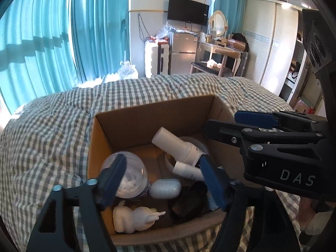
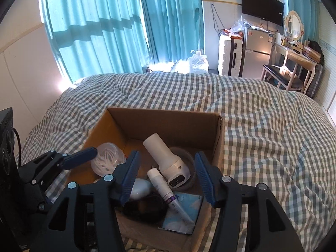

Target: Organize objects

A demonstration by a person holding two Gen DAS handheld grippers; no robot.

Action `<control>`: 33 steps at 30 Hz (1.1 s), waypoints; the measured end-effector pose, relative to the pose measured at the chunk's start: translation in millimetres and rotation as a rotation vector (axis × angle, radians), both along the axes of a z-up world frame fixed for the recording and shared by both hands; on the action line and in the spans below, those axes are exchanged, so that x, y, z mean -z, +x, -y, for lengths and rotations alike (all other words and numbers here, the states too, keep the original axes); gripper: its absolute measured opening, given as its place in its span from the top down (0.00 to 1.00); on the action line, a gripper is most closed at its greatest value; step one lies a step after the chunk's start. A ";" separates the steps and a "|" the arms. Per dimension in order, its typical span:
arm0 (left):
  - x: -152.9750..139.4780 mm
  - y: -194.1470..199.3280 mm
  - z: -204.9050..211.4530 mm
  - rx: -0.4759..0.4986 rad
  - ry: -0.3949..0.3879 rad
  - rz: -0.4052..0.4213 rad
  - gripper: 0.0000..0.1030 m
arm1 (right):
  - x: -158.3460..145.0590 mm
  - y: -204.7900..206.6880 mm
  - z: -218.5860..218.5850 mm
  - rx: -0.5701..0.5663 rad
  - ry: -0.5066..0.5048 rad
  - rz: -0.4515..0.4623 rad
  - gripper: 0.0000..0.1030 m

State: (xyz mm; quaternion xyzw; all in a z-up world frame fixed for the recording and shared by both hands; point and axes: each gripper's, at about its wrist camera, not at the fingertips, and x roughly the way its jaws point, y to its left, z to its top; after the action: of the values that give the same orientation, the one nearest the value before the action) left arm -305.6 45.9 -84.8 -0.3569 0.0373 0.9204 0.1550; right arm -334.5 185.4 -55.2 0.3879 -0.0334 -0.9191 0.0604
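Note:
An open cardboard box (image 1: 147, 113) (image 2: 168, 124) sits on the checked bed cover. Inside lie a white hair dryer (image 1: 178, 147) (image 2: 166, 159), a clear round jar of cotton swabs (image 1: 134, 172) (image 2: 107, 159), a white oval case (image 1: 166, 189) (image 2: 139, 189), a white tube (image 1: 188, 170) (image 2: 166, 191), a cream rabbit figure (image 1: 134, 218), a black item (image 1: 189, 203) (image 2: 145, 208) and a pale blue packet (image 2: 184, 212). My left gripper (image 1: 166, 182) is open and empty above the box's near side. My right gripper (image 2: 168, 178) is open and empty above the box; it also shows in the left wrist view (image 1: 237, 121).
The checked cover (image 1: 52, 136) (image 2: 273, 136) spreads around the box. Teal curtains (image 2: 105, 25), a fridge (image 1: 182, 50), a dressing table with chair (image 1: 218, 54) and a wardrobe (image 1: 273, 42) stand beyond the bed.

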 end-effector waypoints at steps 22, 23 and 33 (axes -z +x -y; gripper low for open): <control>-118.2 73.6 33.3 -0.156 0.025 -0.199 0.01 | -122.4 116.2 -4.7 0.115 0.072 -0.211 0.10; -126.2 79.8 35.0 -0.159 0.028 -0.217 0.01 | -129.0 121.7 -4.0 0.119 0.074 -0.225 0.08; -179.9 135.6 44.7 -0.189 0.037 -0.334 0.00 | -174.4 180.0 5.4 0.130 0.080 -0.337 0.05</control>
State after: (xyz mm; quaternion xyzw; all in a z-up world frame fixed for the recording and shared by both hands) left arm -170.0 1.2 95.1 -0.1984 0.0118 0.9778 0.0661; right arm -154.5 180.0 119.2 0.2275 -0.0115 -0.9737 -0.0098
